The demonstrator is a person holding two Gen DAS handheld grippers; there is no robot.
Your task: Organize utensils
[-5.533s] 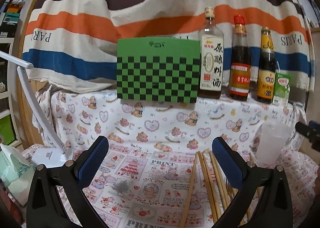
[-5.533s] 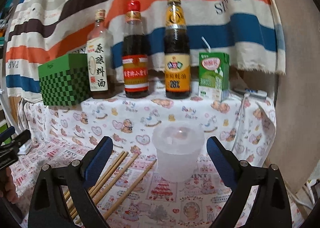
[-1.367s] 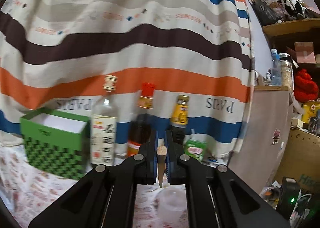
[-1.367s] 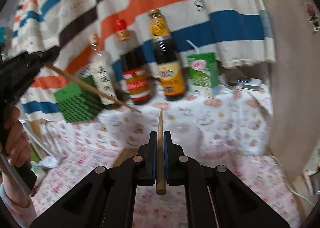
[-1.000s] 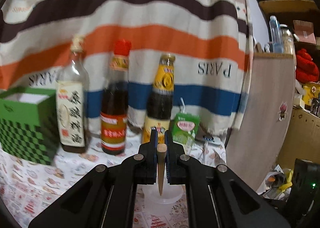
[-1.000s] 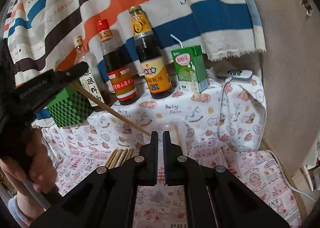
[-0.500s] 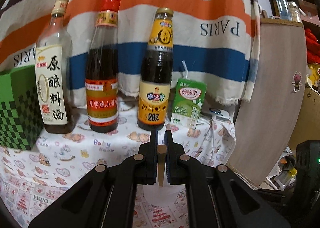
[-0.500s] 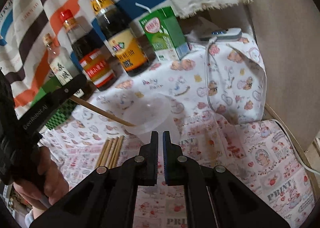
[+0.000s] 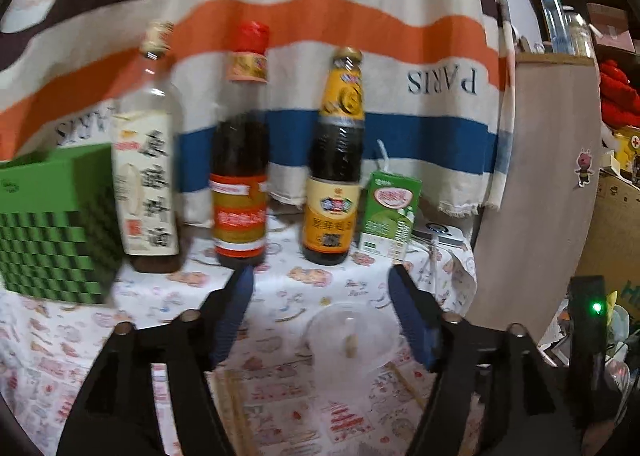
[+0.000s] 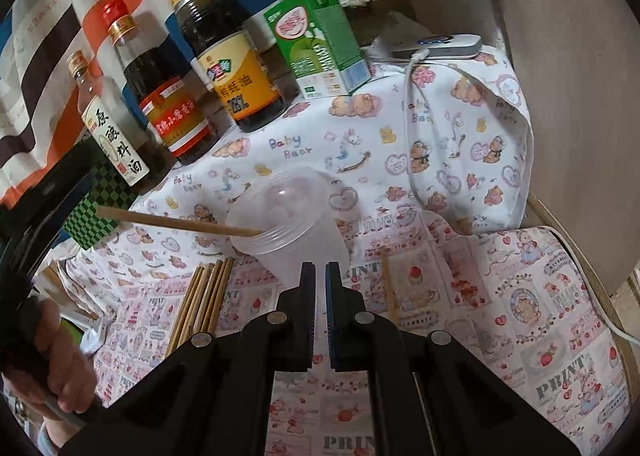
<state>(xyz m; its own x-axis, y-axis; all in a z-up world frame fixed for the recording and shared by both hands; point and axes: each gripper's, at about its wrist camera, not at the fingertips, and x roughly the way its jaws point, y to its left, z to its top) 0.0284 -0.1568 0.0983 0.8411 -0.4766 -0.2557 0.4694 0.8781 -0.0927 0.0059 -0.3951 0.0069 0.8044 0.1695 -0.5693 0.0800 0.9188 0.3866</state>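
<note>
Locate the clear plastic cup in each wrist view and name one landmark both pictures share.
Left wrist: the clear plastic cup sits low and right of centre, between the open left tongs.
Right wrist: the cup is at centre, just beyond the shut right tongs, a chopstick slanting into it.
Shared landmark: the green drink carton.

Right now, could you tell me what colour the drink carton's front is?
Green carton, with a pink logo; the right wrist view shows it best.
</note>
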